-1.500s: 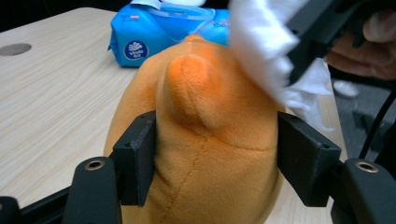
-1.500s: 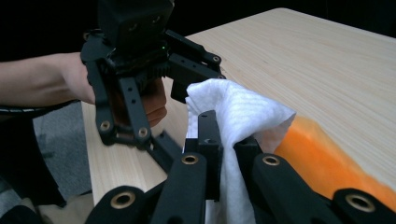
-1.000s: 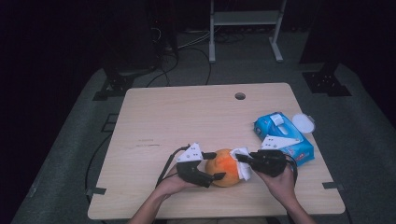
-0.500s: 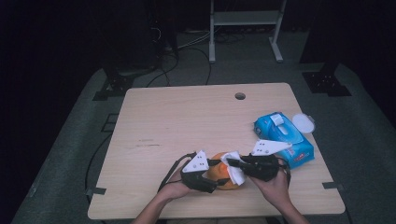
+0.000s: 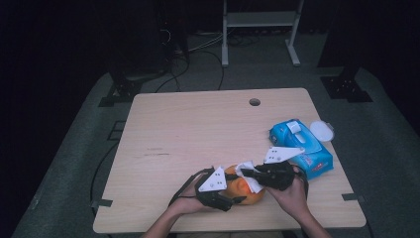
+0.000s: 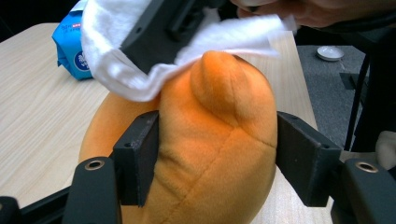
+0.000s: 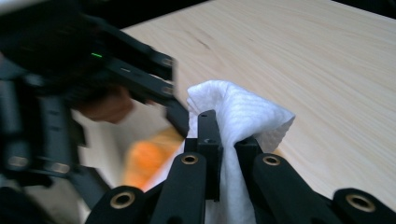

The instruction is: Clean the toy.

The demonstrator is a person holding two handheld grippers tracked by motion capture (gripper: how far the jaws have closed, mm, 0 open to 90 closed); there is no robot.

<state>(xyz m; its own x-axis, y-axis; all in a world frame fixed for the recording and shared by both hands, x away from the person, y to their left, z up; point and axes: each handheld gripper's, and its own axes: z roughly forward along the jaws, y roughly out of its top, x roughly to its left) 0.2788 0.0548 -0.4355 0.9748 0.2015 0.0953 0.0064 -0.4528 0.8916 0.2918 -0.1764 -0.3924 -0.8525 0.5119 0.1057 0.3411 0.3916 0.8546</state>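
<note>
An orange plush toy lies near the table's front edge. My left gripper has just been closing and now squeezes the toy between its two pads. My right gripper comes in from the right, shut on a white wipe. In the right gripper view the wipe is pinched between the jaws of my right gripper. In the left gripper view the wipe drapes over the top of the toy under the right gripper's jaws.
A blue pack of wipes lies just right of my right hand, with a white round lid beside it. A cable hole sits near the table's far edge. The table's front edge is close under both hands.
My left gripper's jaws have closed onto the orange toy. Both hands have shifted slightly toward the front edge. The wipe in my right gripper now rests on the toy's top.
</note>
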